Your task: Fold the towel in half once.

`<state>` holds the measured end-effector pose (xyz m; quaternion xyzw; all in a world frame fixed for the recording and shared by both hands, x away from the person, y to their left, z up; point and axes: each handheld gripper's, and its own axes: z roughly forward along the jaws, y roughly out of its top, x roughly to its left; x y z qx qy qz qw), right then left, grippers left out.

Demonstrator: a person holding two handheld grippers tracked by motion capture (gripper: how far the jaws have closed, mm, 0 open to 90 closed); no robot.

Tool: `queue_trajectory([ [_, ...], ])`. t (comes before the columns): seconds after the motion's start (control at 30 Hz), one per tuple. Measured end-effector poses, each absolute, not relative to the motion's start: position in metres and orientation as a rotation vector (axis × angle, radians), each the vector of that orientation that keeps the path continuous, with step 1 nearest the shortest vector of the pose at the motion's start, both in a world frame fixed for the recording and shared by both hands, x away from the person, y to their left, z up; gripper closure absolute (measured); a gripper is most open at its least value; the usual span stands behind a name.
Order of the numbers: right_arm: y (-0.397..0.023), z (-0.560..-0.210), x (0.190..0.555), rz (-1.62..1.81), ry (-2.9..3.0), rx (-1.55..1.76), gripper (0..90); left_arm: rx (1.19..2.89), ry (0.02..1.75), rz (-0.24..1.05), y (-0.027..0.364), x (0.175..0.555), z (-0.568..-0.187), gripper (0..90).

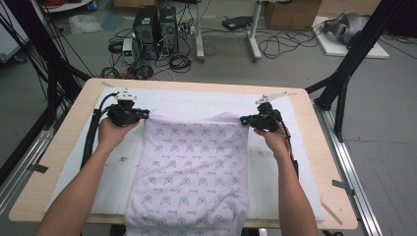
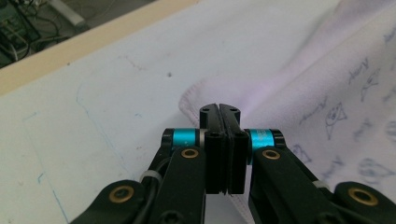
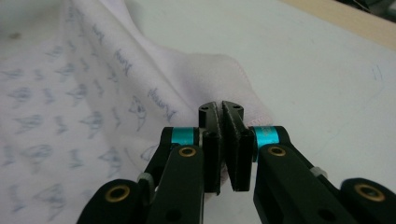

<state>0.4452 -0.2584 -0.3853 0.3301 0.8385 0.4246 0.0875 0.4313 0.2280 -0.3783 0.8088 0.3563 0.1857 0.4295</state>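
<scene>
Towel (image 1: pixel 189 172), pale pink with blue print, spread on white mat (image 1: pixel 196 101) over table (image 1: pixel 69 123), near end hanging off front edge; left gripper (image 1: pixel 143 114) pinching far-left corner; right gripper (image 1: pixel 243 120) pinching far-right corner, jaws pressed together on cloth.

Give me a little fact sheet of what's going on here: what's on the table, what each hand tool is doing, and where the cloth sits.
Surface: wooden table with a white mat
Cloth: pale towel with blue print, its near end hanging over the table's front edge
Left gripper: shut on the towel's far left corner
Right gripper: shut on the towel's far right corner
Hands: one behind each gripper
</scene>
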Motion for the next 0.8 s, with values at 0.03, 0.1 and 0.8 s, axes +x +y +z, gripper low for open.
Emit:
queue_trajectory([
  [0.03, -0.26, -0.381, 0.441, 1.287, 2.494, 0.967, 86.3, 2.005, 0.879, 0.467, 0.23, 0.426, -0.374, 88.4],
  [0.1, -0.26, -0.372, 0.43, 1.316, 2.496, 0.945, 86.3, 1.998, 0.849, 0.465, 0.233, 0.414, -0.368, 88.4],
  [0.8, -0.269, -0.405, 0.298, 1.411, 2.597, 0.774, 63.2, 2.065, 0.742, 0.354, 0.261, 0.28, -0.411, 64.7],
])
